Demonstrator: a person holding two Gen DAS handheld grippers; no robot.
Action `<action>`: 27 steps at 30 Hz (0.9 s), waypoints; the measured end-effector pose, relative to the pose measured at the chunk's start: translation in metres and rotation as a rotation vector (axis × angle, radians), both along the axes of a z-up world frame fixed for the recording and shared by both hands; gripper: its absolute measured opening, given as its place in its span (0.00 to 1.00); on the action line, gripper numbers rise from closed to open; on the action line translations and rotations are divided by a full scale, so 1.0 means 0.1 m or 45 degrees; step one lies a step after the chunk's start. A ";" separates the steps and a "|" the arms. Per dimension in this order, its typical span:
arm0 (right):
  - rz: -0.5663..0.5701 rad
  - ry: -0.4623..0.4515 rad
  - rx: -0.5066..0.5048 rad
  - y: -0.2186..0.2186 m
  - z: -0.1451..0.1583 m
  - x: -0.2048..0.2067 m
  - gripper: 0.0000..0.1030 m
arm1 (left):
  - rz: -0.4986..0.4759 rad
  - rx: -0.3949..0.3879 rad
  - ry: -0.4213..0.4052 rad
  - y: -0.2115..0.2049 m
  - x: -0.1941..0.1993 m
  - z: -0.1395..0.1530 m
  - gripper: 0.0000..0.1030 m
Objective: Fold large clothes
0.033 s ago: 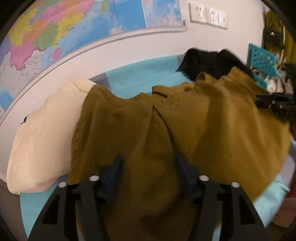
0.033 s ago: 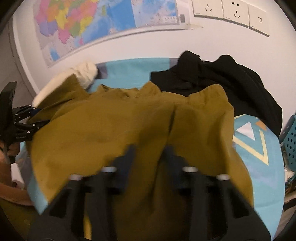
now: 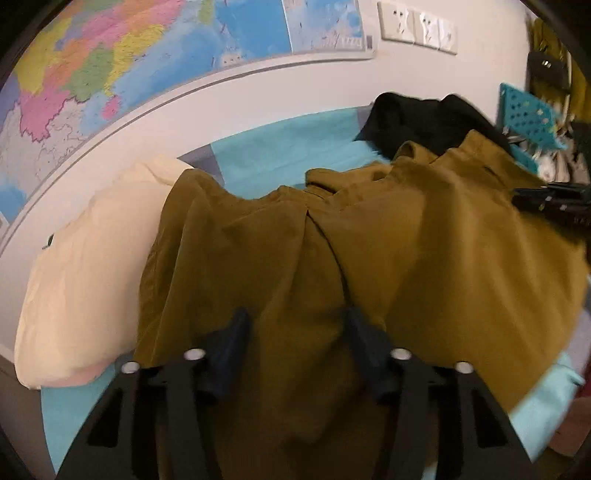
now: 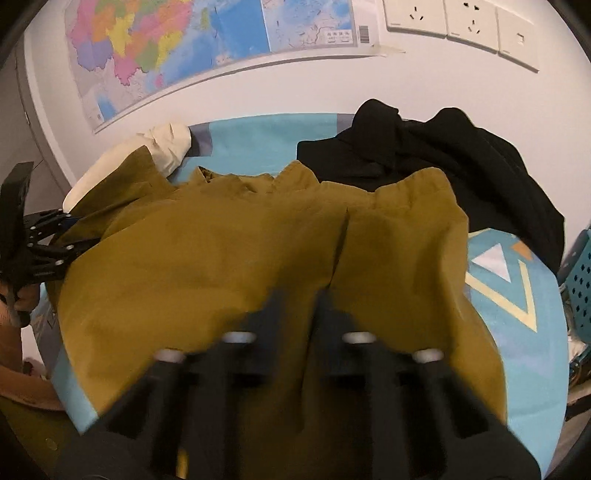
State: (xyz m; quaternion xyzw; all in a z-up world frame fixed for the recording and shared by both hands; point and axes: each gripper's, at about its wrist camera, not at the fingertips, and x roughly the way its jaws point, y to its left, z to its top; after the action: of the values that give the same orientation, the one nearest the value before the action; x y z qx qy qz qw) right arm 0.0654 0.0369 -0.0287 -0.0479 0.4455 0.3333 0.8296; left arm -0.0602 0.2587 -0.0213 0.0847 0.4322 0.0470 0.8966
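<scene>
We work both ends of the mustard trousers (image 3: 369, 258), spread flat on the teal sheet (image 3: 280, 147) with the waistband toward the wall, so the long axis runs from us away to the wall, legs hanging off the near edge under both tools. Far left: a cream garment (image 3: 85, 266), its edge tucked under the trousers' left side. Left gripper (image 3: 295, 332) sits over the left leg, jaws closing, fingers (image 3: 229, 343) well apart with cloth between them; pads not seen pressing yet. Centre: the crotch seam, running away from us. Right gripper (image 4: 295, 310) over the right leg just beside that seam, fingers drawn together, blurred; we judge it pinched on the fabric. Each tool is nearer its own leg. Right and beyond: a black garment (image 4: 461, 166) touching the waistband, likely in the way of a fold toward the wall; a teal basket (image 4: 580, 288) at the edge. Map (image 4: 184, 48) and sockets (image 4: 458, 22) on the wall
</scene>
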 end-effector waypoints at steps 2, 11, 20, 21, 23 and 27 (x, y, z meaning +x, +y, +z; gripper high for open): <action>-0.007 -0.029 -0.002 0.02 0.04 0.01 0.02 | 0.021 -0.022 -0.009 0.04 0.11 0.00 0.22; -0.055 -0.062 -0.057 0.13 0.05 0.22 0.03 | 0.077 -0.171 0.002 0.28 0.33 -0.02 0.20; -0.108 -0.089 0.024 -0.07 0.30 0.04 0.32 | 0.014 -0.115 -0.141 0.17 0.05 0.17 0.65; -0.095 -0.094 0.064 -0.09 0.35 0.00 0.32 | 0.005 -0.119 -0.169 0.17 -0.01 0.21 0.65; -0.070 -0.078 0.103 -0.12 0.38 -0.07 0.34 | -0.017 -0.129 -0.201 0.17 -0.08 0.24 0.69; -0.098 0.037 0.072 -0.13 0.10 0.02 0.33 | 0.048 -0.153 -0.129 0.28 -0.04 0.04 0.70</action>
State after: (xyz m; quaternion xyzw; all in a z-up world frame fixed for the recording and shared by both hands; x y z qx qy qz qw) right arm 0.0672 0.0239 -0.0186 -0.0023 0.4494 0.3141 0.8363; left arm -0.0646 0.2862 -0.0169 0.0202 0.3899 0.0423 0.9197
